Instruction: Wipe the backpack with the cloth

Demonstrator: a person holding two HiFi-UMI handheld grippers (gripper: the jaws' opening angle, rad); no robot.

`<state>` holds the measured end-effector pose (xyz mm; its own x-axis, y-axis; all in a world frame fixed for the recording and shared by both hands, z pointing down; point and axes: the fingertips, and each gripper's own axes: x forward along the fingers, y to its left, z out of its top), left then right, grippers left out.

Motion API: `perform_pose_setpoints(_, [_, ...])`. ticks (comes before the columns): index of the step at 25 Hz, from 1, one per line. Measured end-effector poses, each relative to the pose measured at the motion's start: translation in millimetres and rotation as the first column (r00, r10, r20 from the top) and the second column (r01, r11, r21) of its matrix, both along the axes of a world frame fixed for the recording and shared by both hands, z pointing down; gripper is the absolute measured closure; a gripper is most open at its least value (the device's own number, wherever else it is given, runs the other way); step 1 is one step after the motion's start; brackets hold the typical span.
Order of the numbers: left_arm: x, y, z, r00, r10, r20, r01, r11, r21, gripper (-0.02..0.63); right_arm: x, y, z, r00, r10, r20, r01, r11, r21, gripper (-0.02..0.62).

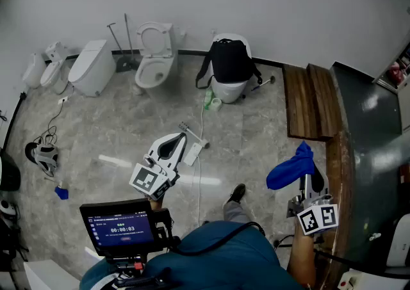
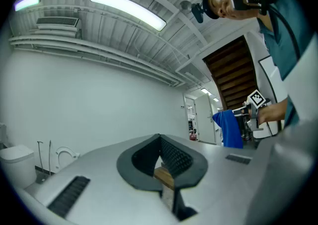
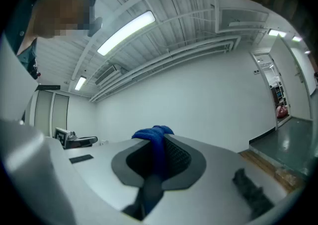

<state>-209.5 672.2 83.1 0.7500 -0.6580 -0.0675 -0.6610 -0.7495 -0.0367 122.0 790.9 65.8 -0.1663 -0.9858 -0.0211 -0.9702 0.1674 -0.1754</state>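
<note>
In the head view the backpack [image 1: 230, 61] sits by the far wall, well ahead of both jaws, while the right gripper [image 1: 307, 177] carries the blue cloth [image 1: 289, 170]. In the left gripper view, the left gripper [image 2: 161, 152] has its jaws pressed together on nothing. In the right gripper view, the jaws pinch the cloth. Wiping looks not yet begun; next, the cloth must be brought forward onto the backpack.

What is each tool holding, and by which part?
Right tool is shut on the blue cloth, pinching a bunched fold; the rest hangs free. Left tool is shut, empty.
</note>
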Motion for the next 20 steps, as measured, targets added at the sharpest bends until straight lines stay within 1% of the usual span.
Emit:
perform_pose_setpoints(2, [0.8, 4.1, -6.0, 1.0, -0.016, -0.013, 0.016, 1.0, 0.012, 0.601, 1.6, 2.1, 1.3, 1.0, -0.002, 0.008, 0.002, 1.0, -0.005, 0.572])
perform_pose_setpoints(4, [10.2, -4.9, -10.0, 0.999, -0.032, -0.02, 0.032, 0.999, 0.016, 0.601, 11.8, -9.6, 3.0, 1.0, -0.005, 0.02, 0.005, 1.0, -0.011, 0.572])
perform_pose_setpoints(6, [37.9, -44.8, -4.1, 0.999, -0.045, -0.009, 0.045, 0.999, 0.01, 0.601, 38.9, -53.6, 13.0, 0.999, -0.014, 0.04, 0.015, 1.0, -0.021, 0.572])
perform_pose_setpoints(9, [90.0, -127.5, 15.7, 0.998, -0.061, 0.027, 0.061, 0.998, -0.001, 0.601, 85.1, -143.2, 39.1, 0.997, -0.04, 0.063, 0.042, 0.999, -0.027, 0.572])
perform_pose_setpoints(12, [122.3, -168.1, 15.5, 0.997, -0.068, 0.025, 0.067, 0.998, 0.02, 0.601, 112.1, -195.0, 44.3, 0.998, -0.064, 0.021, 0.063, 0.998, 0.019, 0.572])
perform_pose_setpoints(15, [142.4, -194.2, 21.8, 0.997, -0.071, 0.022, 0.071, 0.997, 0.022, 0.601, 126.9, -237.3, 49.2, 0.997, -0.077, -0.016, 0.078, 0.995, 0.055, 0.572])
perform_pose_setpoints(20, [159.0, -248.0, 32.9, 0.996, -0.093, -0.002, 0.093, 0.996, 0.016, 0.601, 128.3, -309.4, 58.6, 0.992, -0.119, -0.031, 0.121, 0.991, 0.055, 0.572])
